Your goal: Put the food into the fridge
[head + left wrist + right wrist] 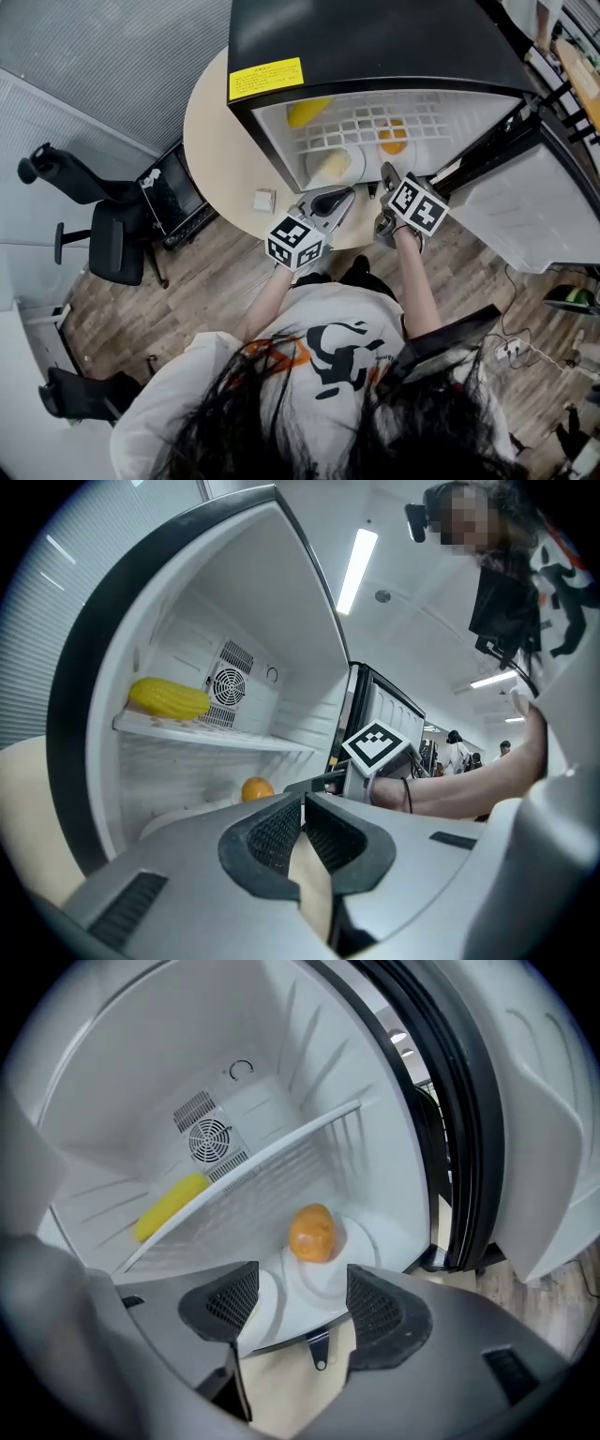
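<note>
Resting on a white plate [370, 1241] at the front right of the fridge [375, 37] floor, the orange [312, 1233] is seen straight ahead of the right gripper [302, 1288], just beyond its pads and touched by neither. That gripper's jaws are spread wide and nothing is held between them; only the plate's near rim is seen through the gap. Being round, the orange offers no long axis to be reckoned with. The corn [171, 1206] is laid on the shelf [281, 1143] above, toward its left end, with its long axis roughly parallel to the shelf's front edge. A second plate [333, 164] is set just left of the orange's plate, bearing something pale yellow that cannot be made out. The left gripper [303, 808] is held outside the fridge's front edge, over the round table [216, 141], with its jaws pressed together on nothing. The food in view is judged to be lodged already, so the task appears nearly done; what is left is probably a withdrawal and the shutting of the door [525, 206]. The right hand is the nearer to both the orange and the door, which is swung open at the right. Room for backing out is open toward the person, bounded above by the shelf's front edge and on the right by the fridge's right front edge, where the door is hinged near the right jaw.
</note>
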A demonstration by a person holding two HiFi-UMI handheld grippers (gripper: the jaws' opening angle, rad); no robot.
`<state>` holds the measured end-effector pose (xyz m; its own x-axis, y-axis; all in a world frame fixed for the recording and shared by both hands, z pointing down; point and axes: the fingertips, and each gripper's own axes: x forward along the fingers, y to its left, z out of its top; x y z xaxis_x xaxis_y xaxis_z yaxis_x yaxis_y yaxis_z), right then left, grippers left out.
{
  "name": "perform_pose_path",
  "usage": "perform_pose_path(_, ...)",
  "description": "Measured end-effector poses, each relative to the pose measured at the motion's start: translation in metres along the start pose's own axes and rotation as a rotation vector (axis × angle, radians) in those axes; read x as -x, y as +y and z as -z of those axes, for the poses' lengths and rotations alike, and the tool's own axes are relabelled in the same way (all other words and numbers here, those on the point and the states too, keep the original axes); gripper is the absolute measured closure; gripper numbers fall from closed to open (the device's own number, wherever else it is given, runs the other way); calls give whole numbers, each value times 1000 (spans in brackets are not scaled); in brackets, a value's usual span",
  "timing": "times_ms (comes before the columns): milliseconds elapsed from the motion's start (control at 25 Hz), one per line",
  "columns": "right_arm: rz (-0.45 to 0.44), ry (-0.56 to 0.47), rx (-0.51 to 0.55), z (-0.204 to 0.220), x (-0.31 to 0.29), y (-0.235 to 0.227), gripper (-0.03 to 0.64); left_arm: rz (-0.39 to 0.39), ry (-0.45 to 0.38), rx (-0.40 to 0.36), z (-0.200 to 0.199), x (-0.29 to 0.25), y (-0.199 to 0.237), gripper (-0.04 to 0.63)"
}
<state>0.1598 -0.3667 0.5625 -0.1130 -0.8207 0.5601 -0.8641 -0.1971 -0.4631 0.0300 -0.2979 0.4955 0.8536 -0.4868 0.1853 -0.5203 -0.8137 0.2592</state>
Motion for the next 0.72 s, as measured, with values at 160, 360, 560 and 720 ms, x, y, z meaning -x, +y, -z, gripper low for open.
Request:
perform_pose_path(160,-64,-36,46,-2,20,19,318,7,-10,-3,-3,11,-2,583)
perform_pose_path(360,-111,-65,57,12,51,41,326,17,-13,2,-3,34,-6,583)
perform_pose_path(560,-138,-85,24,41,78,59,392,47,-7,2,1,62,-14,583)
perform_pose_path(720,-120,-104,21,63,105,66,443,77,11,7,13,81,-25,583)
